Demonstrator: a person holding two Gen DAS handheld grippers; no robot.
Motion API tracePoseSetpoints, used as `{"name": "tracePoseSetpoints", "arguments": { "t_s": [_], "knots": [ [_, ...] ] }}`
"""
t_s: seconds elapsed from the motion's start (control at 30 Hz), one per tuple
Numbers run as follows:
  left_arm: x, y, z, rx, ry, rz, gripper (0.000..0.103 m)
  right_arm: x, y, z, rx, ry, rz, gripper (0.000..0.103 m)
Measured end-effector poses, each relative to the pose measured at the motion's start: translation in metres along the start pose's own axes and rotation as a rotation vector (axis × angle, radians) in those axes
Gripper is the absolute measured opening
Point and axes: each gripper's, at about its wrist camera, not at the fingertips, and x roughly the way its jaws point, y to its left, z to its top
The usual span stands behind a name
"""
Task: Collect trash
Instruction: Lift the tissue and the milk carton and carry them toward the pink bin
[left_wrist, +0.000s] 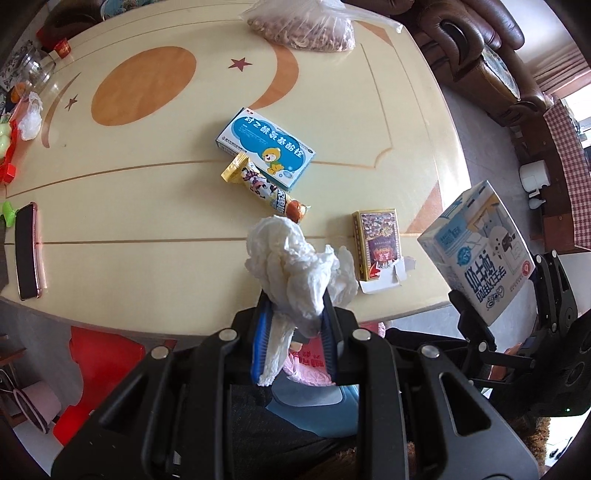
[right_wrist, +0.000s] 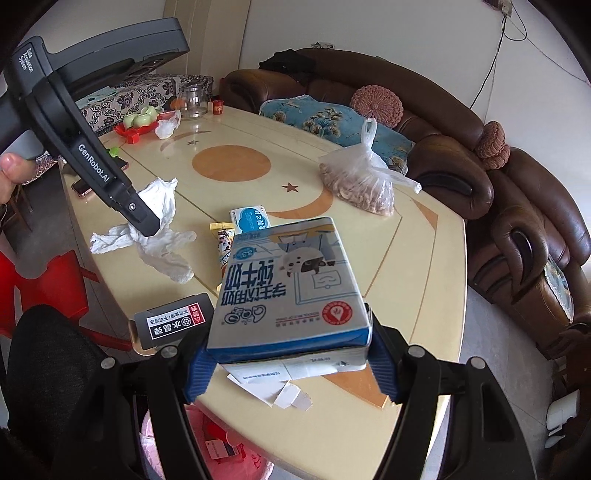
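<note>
My left gripper (left_wrist: 295, 308) is shut on a crumpled white tissue (left_wrist: 291, 251), lifted just above the cream table (left_wrist: 147, 221) near its front edge. From the right wrist view the same tissue (right_wrist: 162, 251) hangs from the left gripper (right_wrist: 147, 221). My right gripper (right_wrist: 290, 350) is shut on a blue-and-white milk carton (right_wrist: 291, 284), held tilted above the table edge; the carton (left_wrist: 476, 251) shows at the right of the left wrist view. On the table lie a blue medicine box (left_wrist: 266, 147), a snack wrapper (left_wrist: 262, 184) and a small gold box (left_wrist: 376, 247) with a torn flap.
A pink-lined bin (right_wrist: 221, 443) sits under the table's near edge. A phone (left_wrist: 27, 251) lies at the left, a bag of nuts (left_wrist: 306, 26) at the far side, a glass jar (left_wrist: 33, 66) at the far left. A brown sofa (right_wrist: 480, 166) flanks the table; a red stool (left_wrist: 96, 362) stands below.
</note>
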Motion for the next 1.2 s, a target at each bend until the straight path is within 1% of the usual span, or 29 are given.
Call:
{"name": "tracePoseSetpoints", "arguments": {
  "t_s": [0.27, 0.4, 0.5, 0.6, 0.7, 0.97, 1.2],
  "knots": [
    [-0.013, -0.015, -0.046, 0.073, -0.052, 0.042, 0.025, -0.036, 0.019, -0.008, 0.004, -0.012, -0.017, 0.068],
    [-0.015, -0.023, -0.072, 0.107, -0.075, 0.024, 0.025, -0.053, 0.028, -0.016, 0.013, -0.013, -0.023, 0.068],
    [-0.017, -0.028, -0.091, 0.127, -0.106, 0.034, 0.025, -0.063, 0.034, -0.022, 0.027, -0.011, -0.031, 0.068],
    [-0.017, -0.033, -0.108, 0.145, -0.122, 0.029, 0.025, -0.071, 0.036, -0.031, 0.054, -0.001, -0.030, 0.068],
    [-0.015, -0.039, -0.124, 0.162, -0.141, 0.038, 0.025, -0.079, 0.039, -0.041, 0.074, 0.005, -0.034, 0.068],
    [0.010, -0.059, -0.162, 0.233, -0.169, 0.083, 0.025, -0.088, 0.048, -0.071, 0.128, 0.036, -0.015, 0.068],
    [0.044, -0.068, -0.183, 0.261, -0.176, 0.105, 0.025, -0.091, 0.058, -0.101, 0.155, 0.058, -0.042, 0.068]
  ]
}}
